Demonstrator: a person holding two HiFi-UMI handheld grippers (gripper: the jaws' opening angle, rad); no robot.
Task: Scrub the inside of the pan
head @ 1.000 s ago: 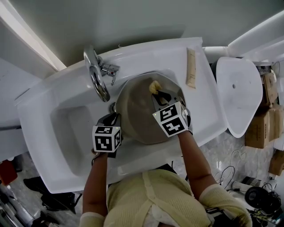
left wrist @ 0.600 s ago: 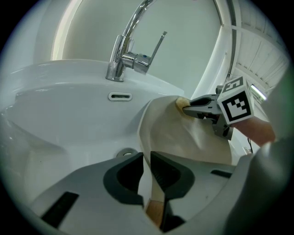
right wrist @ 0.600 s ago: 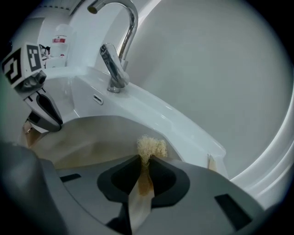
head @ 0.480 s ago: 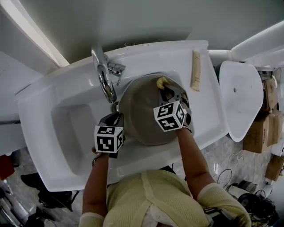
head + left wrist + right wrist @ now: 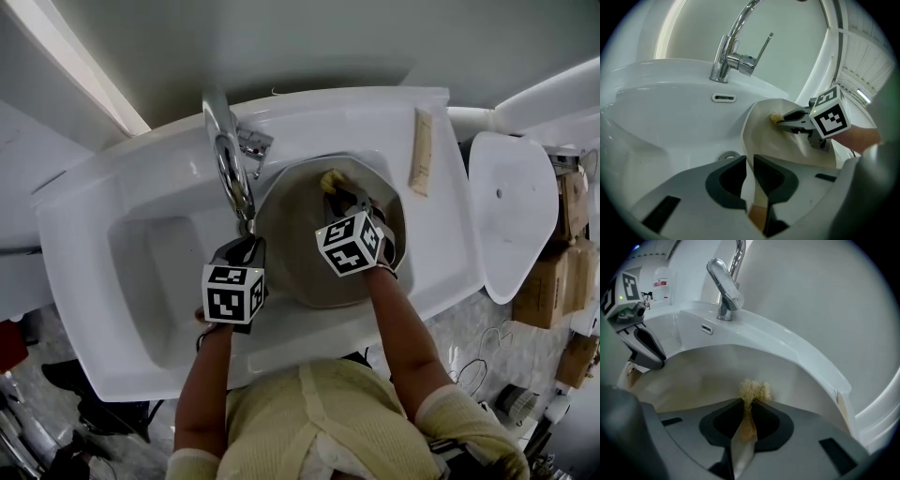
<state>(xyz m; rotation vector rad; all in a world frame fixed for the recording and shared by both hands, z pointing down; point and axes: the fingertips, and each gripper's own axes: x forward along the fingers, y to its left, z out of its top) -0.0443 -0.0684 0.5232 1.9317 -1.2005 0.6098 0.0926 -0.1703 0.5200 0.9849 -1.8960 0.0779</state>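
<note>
While the pan (image 5: pixel 298 234) leans tilted in the right part of the white sink (image 5: pixel 141 253), its pale inside turned toward the person, the right gripper (image 5: pixel 343 193) reaches into it with its jaws clamped on a yellowish fibrous scrubber (image 5: pixel 330 180). The tuft sticks out past the jaw tips and presses on the far wall just under the rim. The left gripper (image 5: pixel 242 249) is closed on the near-left edge of the pan, beside the faucet (image 5: pixel 231 161), apparently steadying it. Scrubbing looks to be under way rather than near its end. The right gripper view shows a brownish tinge low on the wall (image 5: pixel 693 394), and the wide floor of the pan lies apart from the scrubber (image 5: pixel 753 390), so much of the inside probably remains to be worked. No foam or running water shows, and which parts are already clean cannot be judged from the dull, even surface. From the head view the marker cube (image 5: pixel 349 246) and the forearm cover the near-right floor of the pan. Whether the left jaws pinch the bare rim or a handle stub is hard to tell, as a brownish piece below them is cut off. A tan strip (image 5: pixel 422 150) lies on the sink's right ledge.
</note>
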